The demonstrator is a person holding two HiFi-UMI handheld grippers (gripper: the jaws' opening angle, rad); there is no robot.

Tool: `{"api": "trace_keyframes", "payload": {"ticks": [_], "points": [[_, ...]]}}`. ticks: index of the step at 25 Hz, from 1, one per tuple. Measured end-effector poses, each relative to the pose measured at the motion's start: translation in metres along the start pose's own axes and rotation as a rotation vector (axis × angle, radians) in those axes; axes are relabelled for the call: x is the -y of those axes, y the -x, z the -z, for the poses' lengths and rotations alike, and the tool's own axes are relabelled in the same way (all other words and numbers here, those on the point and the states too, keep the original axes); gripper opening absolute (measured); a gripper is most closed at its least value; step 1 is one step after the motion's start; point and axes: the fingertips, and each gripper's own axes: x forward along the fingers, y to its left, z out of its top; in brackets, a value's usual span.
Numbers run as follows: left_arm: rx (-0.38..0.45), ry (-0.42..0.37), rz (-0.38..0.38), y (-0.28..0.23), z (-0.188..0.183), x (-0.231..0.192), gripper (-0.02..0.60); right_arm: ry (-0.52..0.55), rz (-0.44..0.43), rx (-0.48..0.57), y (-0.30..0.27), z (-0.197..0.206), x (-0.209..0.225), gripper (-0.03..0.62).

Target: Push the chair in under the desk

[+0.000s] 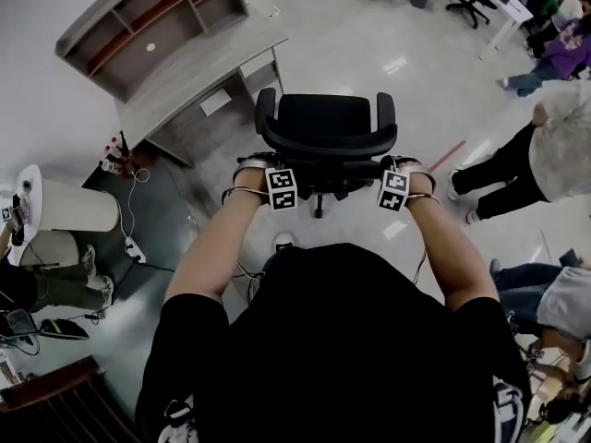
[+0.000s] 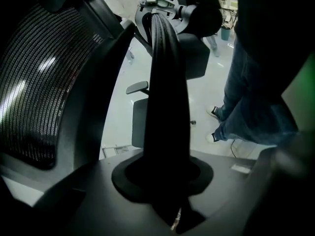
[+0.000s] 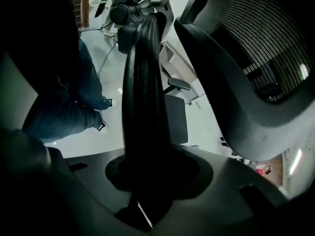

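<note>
Chair (image 1: 325, 127) update from the head view: it's sitting on the pale floor (image 1: 369, 53) dead ahead of me at 12 o'clock, seat facing away from me, and it's not under the worktop (image 1: 199, 86) yet. The worktop is off at roughly 10 o'clock from the chair, with its near corner close to the chair's left armrest, and there's a grey shelf unit (image 1: 152, 21) standing on top of it. My left claw (image 1: 280, 188) is clenched on the backrest rim (image 2: 167, 82), with that black edge running straight down between the jaws in the left gripper view and the mesh (image 2: 29, 82) off at 9 o'clock. My right claw (image 1: 393, 190) has the same deal, clamped on the rim further along, with the mesh at 2 o'clock in its own view. Both arms are stretched out in front of me, claws side by side on the top of the chair back. A few people are standing around at 3 o'clock.
</note>
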Motion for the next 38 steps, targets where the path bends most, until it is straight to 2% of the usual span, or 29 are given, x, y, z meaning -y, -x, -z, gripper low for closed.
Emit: {"api": "trace_keyframes", "payload": {"ticks": [19,38], "points": [[-0.122,0.277,-0.015,0.043,0.136,0.06,0.087,0.272,-0.028,0.12,-0.013,-0.153,0.018,0.118],[-0.232,0.506,-0.03,0.086,0.248,0.138,0.087,0.5,-0.043,0.243,-0.02,-0.301,0.0,0.118]]}}
